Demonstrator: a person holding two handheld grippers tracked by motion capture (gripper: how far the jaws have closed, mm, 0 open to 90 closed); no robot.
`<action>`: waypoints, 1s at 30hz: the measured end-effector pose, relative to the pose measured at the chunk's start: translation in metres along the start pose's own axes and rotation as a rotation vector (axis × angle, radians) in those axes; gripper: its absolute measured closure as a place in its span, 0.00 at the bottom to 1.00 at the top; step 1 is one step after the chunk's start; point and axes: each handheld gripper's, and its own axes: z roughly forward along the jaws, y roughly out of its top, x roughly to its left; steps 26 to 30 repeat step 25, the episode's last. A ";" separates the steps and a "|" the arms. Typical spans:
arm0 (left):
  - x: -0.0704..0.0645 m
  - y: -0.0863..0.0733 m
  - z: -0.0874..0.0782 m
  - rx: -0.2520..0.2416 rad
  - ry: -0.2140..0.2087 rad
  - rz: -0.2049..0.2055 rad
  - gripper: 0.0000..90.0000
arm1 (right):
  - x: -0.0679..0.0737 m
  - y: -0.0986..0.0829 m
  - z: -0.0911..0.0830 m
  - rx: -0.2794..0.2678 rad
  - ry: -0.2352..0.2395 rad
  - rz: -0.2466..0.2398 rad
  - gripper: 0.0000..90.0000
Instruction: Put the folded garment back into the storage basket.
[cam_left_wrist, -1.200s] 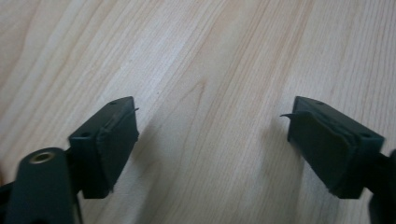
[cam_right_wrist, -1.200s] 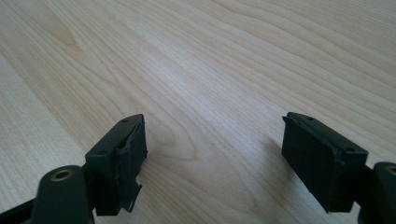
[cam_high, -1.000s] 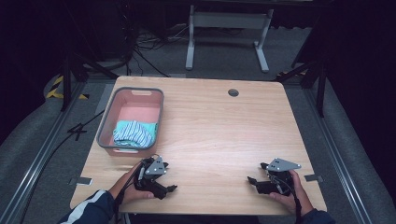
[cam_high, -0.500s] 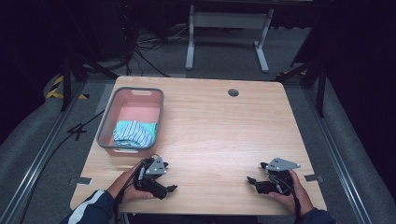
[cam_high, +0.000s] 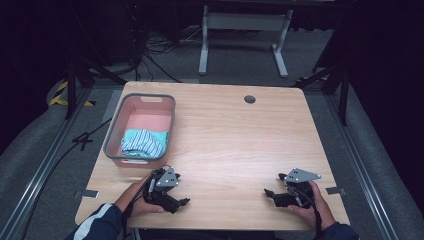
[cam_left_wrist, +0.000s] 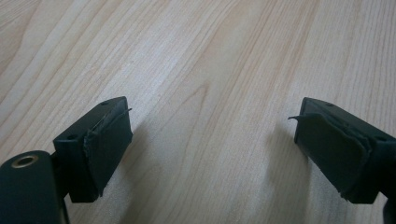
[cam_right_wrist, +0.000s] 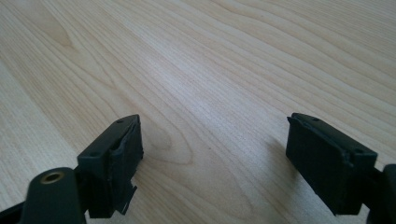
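My left gripper (cam_high: 181, 202) rests low on the wooden table (cam_high: 235, 135) near its front left edge, held in a hand with a striped sleeve. In the left gripper view its jaws stand wide apart over bare wood, so the left gripper (cam_left_wrist: 210, 144) is open and holds nothing. My right gripper (cam_high: 270, 193) lies near the front right edge, pointing left toward the table's middle. The right gripper (cam_right_wrist: 212, 158) is open too, with only wood grain between its black pads.
A pink basket with a grey rim (cam_high: 116, 125) stands at the table's left side and holds a folded blue-and-white striped cloth (cam_high: 142, 142). A round cable hole (cam_high: 249, 99) sits near the far edge. Dark floor, cables and a grey stand lie beyond the table.
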 end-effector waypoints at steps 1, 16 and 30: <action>0.001 0.000 0.000 -0.005 0.001 0.007 0.12 | 0.000 0.000 0.000 0.000 0.000 0.000 0.21; 0.002 0.001 0.001 -0.004 0.008 -0.003 0.11 | -0.002 0.001 0.001 0.000 0.011 -0.012 0.20; 0.002 0.001 0.001 0.000 0.012 -0.009 0.11 | -0.002 0.001 0.001 0.001 0.009 -0.011 0.19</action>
